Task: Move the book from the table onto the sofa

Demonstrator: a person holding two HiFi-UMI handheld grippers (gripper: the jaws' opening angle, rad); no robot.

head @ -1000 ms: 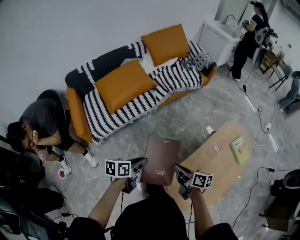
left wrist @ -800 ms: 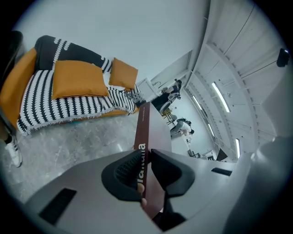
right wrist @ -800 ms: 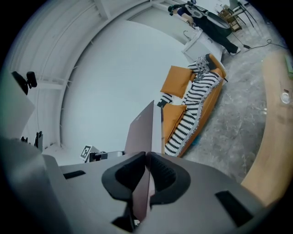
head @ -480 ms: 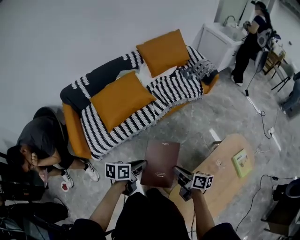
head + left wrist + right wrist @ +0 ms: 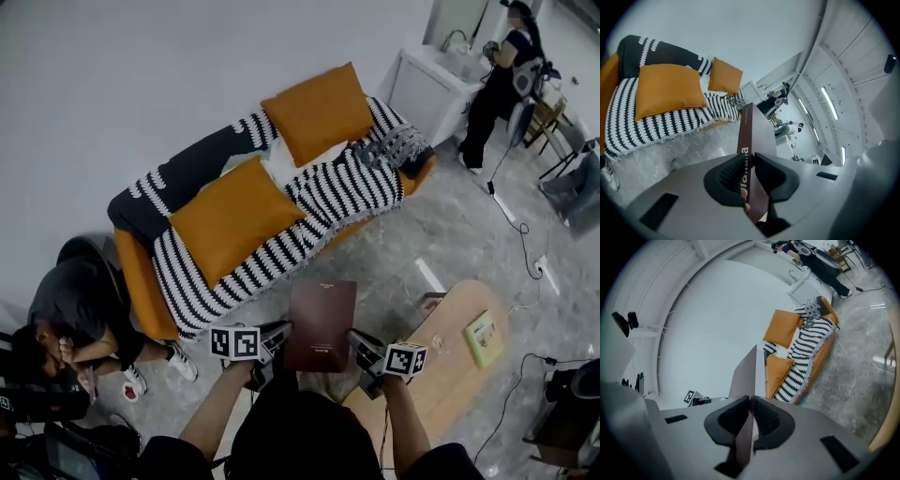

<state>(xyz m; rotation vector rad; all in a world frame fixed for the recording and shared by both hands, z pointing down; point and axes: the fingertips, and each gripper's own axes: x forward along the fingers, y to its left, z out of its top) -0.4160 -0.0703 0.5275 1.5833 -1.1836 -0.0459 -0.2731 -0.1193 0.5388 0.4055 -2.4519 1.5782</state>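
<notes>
A dark maroon book [image 5: 322, 324] hangs flat in the air over the grey floor, between the table and the sofa. My left gripper [image 5: 284, 330] is shut on its left edge, and my right gripper [image 5: 353, 339] is shut on its right edge. In the left gripper view the book [image 5: 752, 154] runs edge-on between the pads. The right gripper view shows the book [image 5: 747, 394] clamped the same way. The orange sofa [image 5: 141, 281], draped with a black-and-white striped blanket [image 5: 309, 211] and two orange cushions [image 5: 234, 217], lies just ahead.
The wooden table [image 5: 459, 366] is at the lower right with a green book [image 5: 483, 337] on it. A person [image 5: 80, 314] crouches by the sofa's left end. Another person [image 5: 497, 80] stands at a white cabinet [image 5: 431, 89] at the far right. Cables run across the floor.
Both grippers and the book have moved away from the table toward the sofa; the sofa now lies closer and the table has slid toward the right of the view. Both grips are unchanged.
</notes>
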